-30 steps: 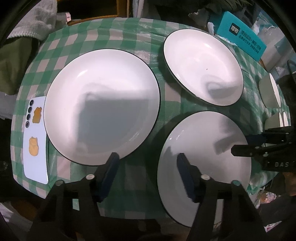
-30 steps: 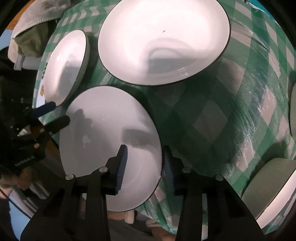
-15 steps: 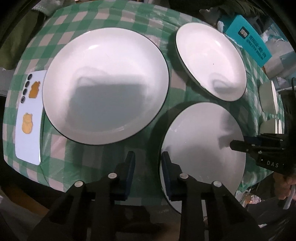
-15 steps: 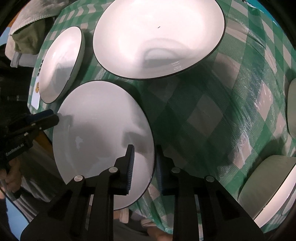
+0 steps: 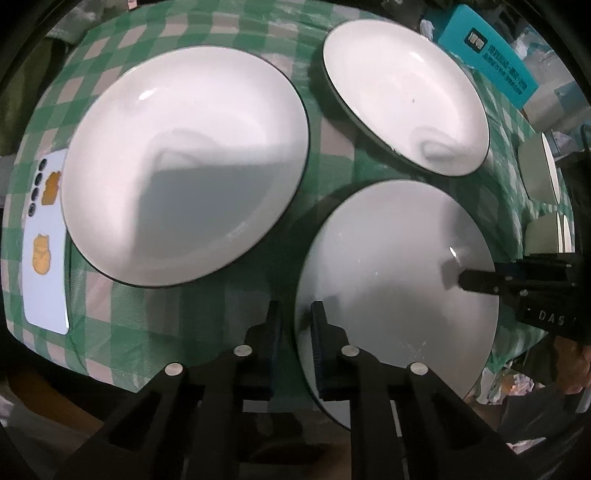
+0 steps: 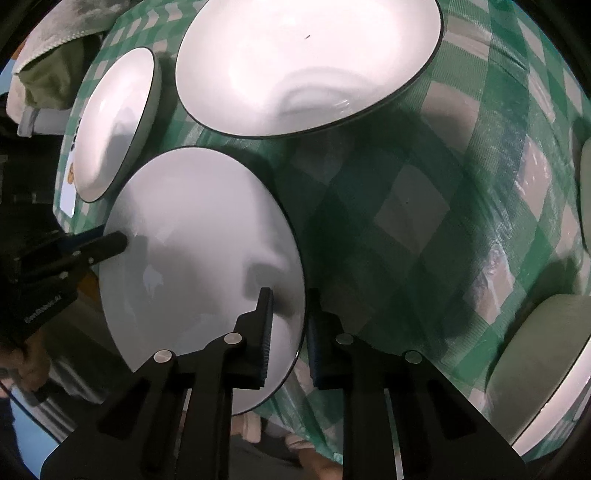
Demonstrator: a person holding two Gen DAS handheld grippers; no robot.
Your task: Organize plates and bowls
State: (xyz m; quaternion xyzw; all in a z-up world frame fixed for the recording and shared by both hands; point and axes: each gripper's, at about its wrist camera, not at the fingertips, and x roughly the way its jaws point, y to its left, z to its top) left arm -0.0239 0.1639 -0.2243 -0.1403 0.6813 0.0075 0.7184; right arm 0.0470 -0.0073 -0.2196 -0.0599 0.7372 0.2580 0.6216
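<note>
Three white plates with dark rims are on a green checked tablecloth (image 5: 229, 325). My left gripper (image 5: 295, 314) is shut on the left rim of the nearest flat plate (image 5: 388, 280). My right gripper (image 6: 290, 306) is shut on the same plate's (image 6: 192, 251) opposite rim, and it shows at the right of the left wrist view (image 5: 480, 282). The plate is held between both grippers, slightly raised. A large deep plate (image 5: 184, 166) lies to the left and a second deep plate (image 5: 402, 92) at the back.
A white phone (image 5: 44, 240) with orange stickers lies at the table's left edge. A teal box (image 5: 491, 62) stands at the back right. Pale green bowls (image 6: 535, 365) stand on the right side of the table. A grey towel (image 6: 55, 29) lies beyond the table.
Both grippers have closed from open onto opposite rims of the nearest plate. The plate has lifted a little off the tablecloth.
</note>
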